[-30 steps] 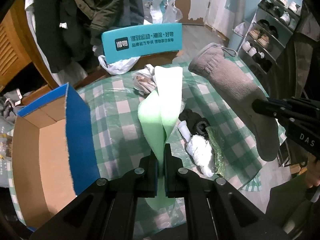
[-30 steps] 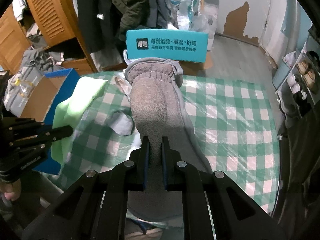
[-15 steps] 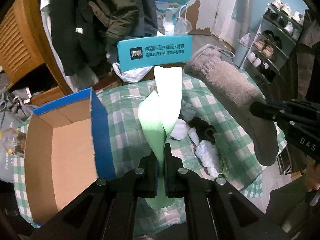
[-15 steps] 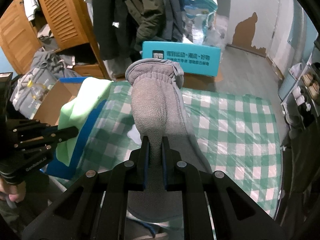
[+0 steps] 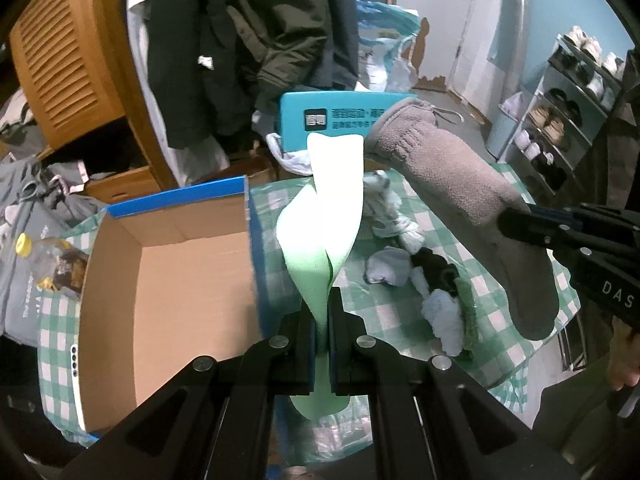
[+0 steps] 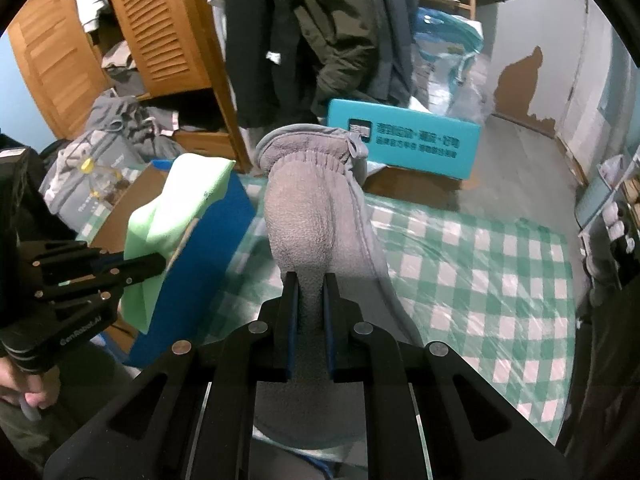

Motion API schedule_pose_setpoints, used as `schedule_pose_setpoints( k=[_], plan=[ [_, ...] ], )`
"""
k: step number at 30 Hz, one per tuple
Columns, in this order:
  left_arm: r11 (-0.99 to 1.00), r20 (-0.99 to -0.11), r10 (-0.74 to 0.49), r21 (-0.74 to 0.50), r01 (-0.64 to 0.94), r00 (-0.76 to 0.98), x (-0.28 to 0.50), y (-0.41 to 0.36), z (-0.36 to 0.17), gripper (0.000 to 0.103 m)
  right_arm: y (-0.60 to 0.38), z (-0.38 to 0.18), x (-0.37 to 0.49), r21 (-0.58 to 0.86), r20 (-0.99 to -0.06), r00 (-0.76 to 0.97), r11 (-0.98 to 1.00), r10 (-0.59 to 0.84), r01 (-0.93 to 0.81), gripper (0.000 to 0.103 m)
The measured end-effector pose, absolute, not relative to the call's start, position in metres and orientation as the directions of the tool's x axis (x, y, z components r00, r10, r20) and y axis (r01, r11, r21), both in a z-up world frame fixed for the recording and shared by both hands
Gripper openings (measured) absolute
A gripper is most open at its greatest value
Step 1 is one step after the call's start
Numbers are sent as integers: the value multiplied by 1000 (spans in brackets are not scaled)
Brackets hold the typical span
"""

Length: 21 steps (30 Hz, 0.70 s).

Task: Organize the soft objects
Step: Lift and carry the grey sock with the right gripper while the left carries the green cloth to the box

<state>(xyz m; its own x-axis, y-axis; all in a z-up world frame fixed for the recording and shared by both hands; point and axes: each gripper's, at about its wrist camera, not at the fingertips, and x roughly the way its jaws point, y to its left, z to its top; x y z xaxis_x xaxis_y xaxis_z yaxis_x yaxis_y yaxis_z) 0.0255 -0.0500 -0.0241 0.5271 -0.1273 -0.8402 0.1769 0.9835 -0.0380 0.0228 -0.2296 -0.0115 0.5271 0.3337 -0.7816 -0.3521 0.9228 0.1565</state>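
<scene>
My left gripper [image 5: 322, 300] is shut on a light green cloth [image 5: 324, 216] and holds it up beside the open cardboard box with blue sides [image 5: 168, 280]. The green cloth [image 6: 176, 216] and the left gripper [image 6: 156, 266] also show in the right wrist view, over the box's blue wall [image 6: 200, 264]. My right gripper [image 6: 308, 284] is shut on a grey fleece slipper sock [image 6: 316, 216], held in the air over the checked table. The sock [image 5: 460, 188] and the right gripper [image 5: 508, 222] also show at the right of the left wrist view.
Several small cloths and socks [image 5: 416, 276] lie in a heap on the green checked tablecloth [image 6: 480, 264]. A teal box with white print [image 6: 404, 144] stands behind the table. Dark coats [image 6: 320, 32] and a wooden cabinet [image 6: 152, 40] are at the back; a shoe rack [image 5: 568, 112] is at right.
Both grippers have risen and swung left with their loads. The cardboard box has come closer to the middle of the left wrist view, with the green cloth now next to its wall.
</scene>
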Motion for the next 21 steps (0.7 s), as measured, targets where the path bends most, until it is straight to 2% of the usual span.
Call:
schedule_pose_setpoints(
  k=[21],
  plan=[
    [999,-826,-50,-47,20,562,17,38,-21,5,-138,4,35,149,-773,490,867,402,-475,9]
  ],
)
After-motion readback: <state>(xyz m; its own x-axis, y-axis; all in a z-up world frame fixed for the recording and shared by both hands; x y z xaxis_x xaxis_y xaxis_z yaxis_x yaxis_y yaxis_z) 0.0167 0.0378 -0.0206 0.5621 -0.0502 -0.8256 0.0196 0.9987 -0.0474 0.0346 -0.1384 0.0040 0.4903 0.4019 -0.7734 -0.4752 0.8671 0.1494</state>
